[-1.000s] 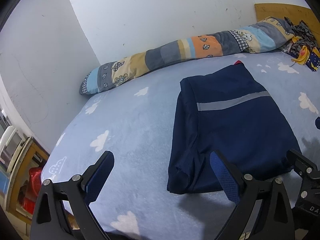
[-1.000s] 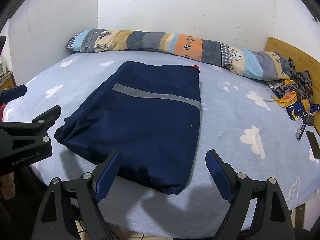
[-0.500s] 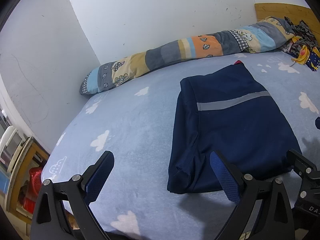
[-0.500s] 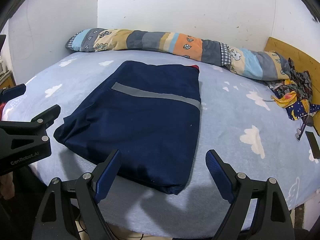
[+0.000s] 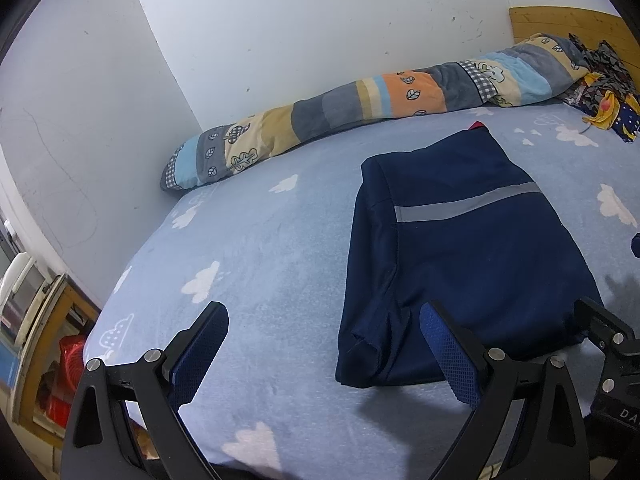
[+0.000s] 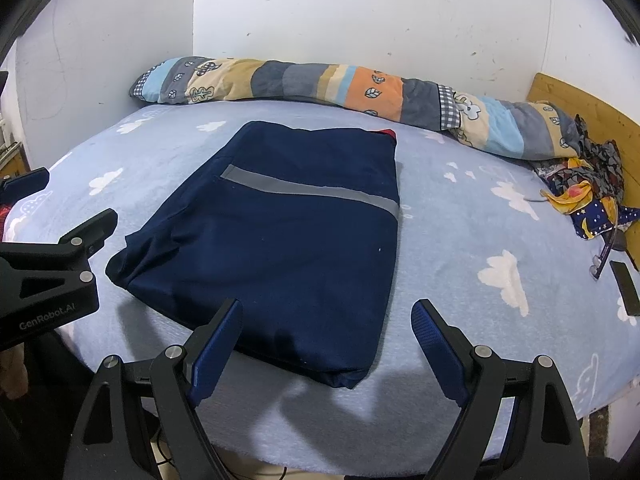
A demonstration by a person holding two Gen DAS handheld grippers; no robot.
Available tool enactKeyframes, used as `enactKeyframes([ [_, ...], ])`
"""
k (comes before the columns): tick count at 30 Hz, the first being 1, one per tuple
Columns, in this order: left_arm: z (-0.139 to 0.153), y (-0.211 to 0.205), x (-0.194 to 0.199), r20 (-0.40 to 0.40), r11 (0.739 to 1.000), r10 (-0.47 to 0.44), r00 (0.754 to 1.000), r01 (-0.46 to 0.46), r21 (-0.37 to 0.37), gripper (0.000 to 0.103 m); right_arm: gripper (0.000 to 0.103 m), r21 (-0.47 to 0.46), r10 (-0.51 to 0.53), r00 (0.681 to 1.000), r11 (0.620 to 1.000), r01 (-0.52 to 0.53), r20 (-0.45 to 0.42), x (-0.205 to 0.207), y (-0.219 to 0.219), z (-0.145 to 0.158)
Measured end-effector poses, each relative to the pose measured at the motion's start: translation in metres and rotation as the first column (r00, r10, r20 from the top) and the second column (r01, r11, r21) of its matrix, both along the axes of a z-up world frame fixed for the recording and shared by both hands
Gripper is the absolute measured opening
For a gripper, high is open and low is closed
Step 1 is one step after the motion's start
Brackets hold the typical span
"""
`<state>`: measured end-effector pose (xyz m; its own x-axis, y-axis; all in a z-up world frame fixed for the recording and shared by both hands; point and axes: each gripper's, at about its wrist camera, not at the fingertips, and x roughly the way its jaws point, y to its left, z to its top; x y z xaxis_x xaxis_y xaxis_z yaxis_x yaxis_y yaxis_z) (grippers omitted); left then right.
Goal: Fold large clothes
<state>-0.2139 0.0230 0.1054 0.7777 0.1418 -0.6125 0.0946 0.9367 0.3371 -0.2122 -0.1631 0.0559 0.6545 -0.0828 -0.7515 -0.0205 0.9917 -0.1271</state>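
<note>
A navy garment (image 6: 280, 232) with a grey stripe lies folded into a flat rectangle on the light blue bed (image 6: 460, 216); a bit of red shows at its far edge. In the left wrist view the same garment (image 5: 460, 256) lies right of centre. My left gripper (image 5: 324, 348) is open near the bed's front edge, its right finger over the garment's near left corner, holding nothing. My right gripper (image 6: 326, 344) is open above the garment's near edge, empty. The left gripper's body (image 6: 52, 268) shows at the left of the right wrist view.
A long patchwork bolster (image 6: 340, 92) lies along the white wall at the back. Crumpled patterned cloth (image 6: 588, 184) sits by the wooden headboard (image 6: 592, 112) on the right, with a dark phone (image 6: 624, 288) near it. A cabinet (image 5: 36, 344) stands left of the bed.
</note>
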Motion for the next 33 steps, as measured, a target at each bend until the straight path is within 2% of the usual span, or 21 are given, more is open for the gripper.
enactKeyframes([
  [27, -0.0006, -0.0002, -0.0009, 0.001, 1.0, -0.003, 1.0, 0.003, 0.007, 0.098, 0.088, -0.003, -0.001, 1.0, 1.0, 0.001, 0.004, -0.0002, -0.0016, 0.0025],
  [33, -0.002, 0.0022, 0.0013, -0.046, 1.0, -0.013, 0.999, 0.012, -0.022, 0.098, 0.088, -0.006, -0.003, 1.0, 1.0, 0.003, 0.005, -0.0003, -0.0015, 0.0029],
])
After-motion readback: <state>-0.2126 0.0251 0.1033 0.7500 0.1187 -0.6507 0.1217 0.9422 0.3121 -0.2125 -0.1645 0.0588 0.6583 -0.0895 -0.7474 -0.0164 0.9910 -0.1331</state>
